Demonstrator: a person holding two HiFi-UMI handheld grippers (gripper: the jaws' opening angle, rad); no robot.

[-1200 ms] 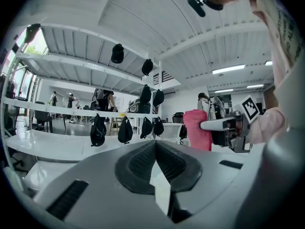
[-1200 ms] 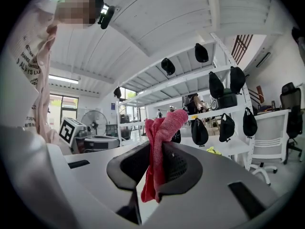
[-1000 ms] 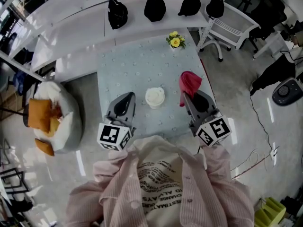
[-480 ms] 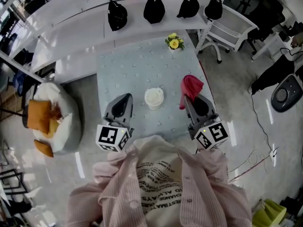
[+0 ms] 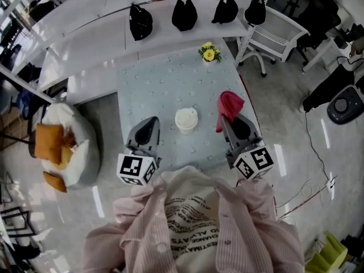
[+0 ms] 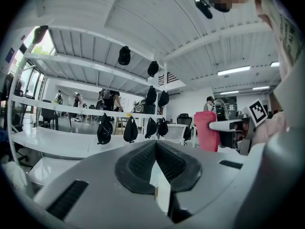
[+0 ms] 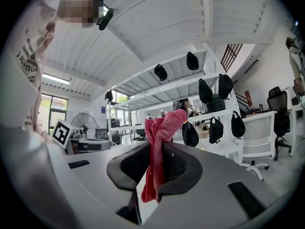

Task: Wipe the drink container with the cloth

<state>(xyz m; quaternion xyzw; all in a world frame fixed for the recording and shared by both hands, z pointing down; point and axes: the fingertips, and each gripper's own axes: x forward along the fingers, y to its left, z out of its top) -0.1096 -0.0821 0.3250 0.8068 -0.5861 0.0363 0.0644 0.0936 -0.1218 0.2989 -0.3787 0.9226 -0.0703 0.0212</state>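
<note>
A white lidded drink cup (image 5: 186,119) stands in the middle of the pale blue table (image 5: 153,84). My right gripper (image 5: 227,117) is to the cup's right, shut on a red cloth (image 5: 228,104) that sticks up past its tip. In the right gripper view the cloth (image 7: 158,149) hangs pinched between the jaws. My left gripper (image 5: 150,124) hovers to the cup's left, jaws shut and holding nothing; its pads (image 6: 143,163) meet in the left gripper view, where the red cloth (image 6: 206,130) shows off to the right.
A small yellow flower pot (image 5: 210,52) sits at the table's far edge. Black caps (image 5: 140,20) hang from a white shelf behind. A white office chair (image 5: 274,32) stands at the far right, a beanbag with orange cushions (image 5: 60,147) at the left.
None of the things has visibly moved; only the head view has shifted slightly. Both grippers and the cup keep their places.
</note>
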